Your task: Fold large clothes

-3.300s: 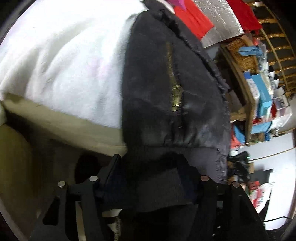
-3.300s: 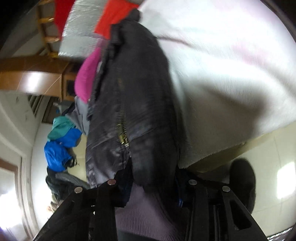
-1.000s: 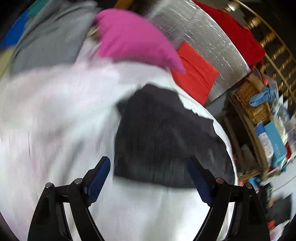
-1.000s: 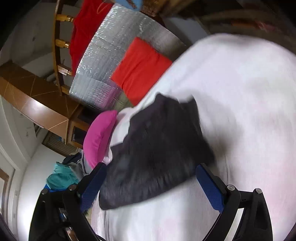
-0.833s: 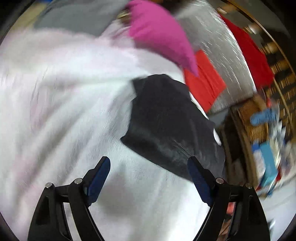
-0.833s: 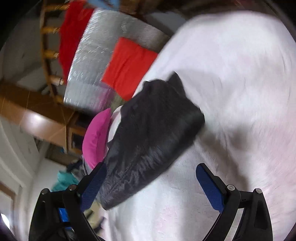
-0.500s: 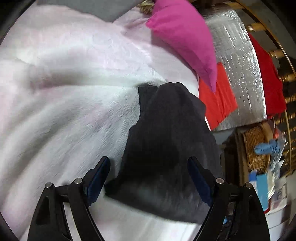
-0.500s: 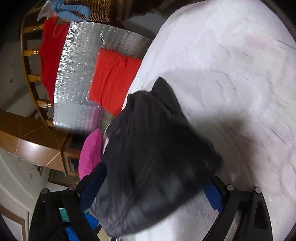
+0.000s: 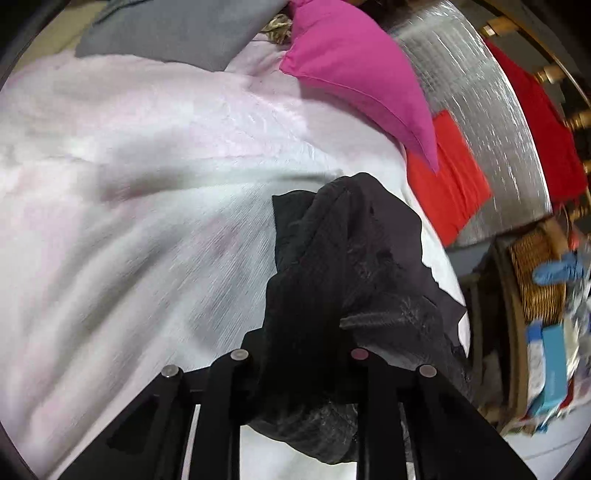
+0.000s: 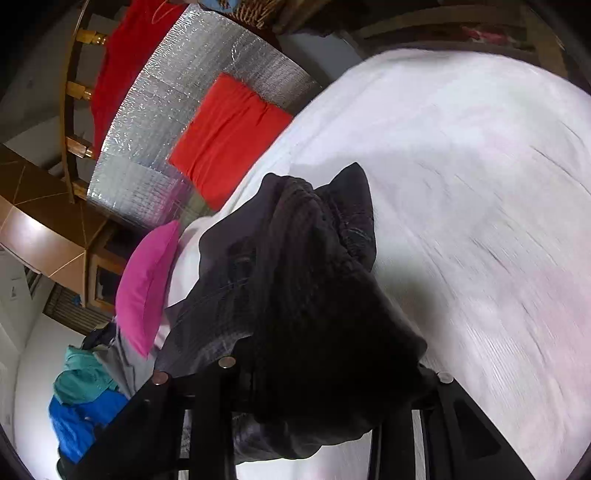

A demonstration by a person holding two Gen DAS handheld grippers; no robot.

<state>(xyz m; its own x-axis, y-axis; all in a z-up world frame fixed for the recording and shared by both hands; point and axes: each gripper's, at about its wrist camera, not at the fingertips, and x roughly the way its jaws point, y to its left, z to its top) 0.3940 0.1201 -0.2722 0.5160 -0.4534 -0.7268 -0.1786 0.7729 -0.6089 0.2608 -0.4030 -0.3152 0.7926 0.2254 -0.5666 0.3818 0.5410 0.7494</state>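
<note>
Dark jacket (image 9: 343,280) lies bunched on the white fleece blanket (image 9: 147,229) covering the bed, near its edge. Left gripper (image 9: 299,356) is closing, jaws narrow, with the jacket's near edge bunched between them; pads are hidden by fabric, but cloth looks pinched. Right gripper (image 10: 332,369) is also closing, jaws narrow around a thick fold of the same jacket (image 10: 295,295), which drapes over both fingers. Ribbed cuff or hem shows at the jacket's far end. Magenta pillow (image 9: 362,66) lies beyond the jacket, grey cushion (image 9: 177,29) beside it. Red cushion (image 10: 229,136) leans on the silver foil panel (image 10: 177,96). Wicker basket (image 9: 535,277) stands off the bed.
</note>
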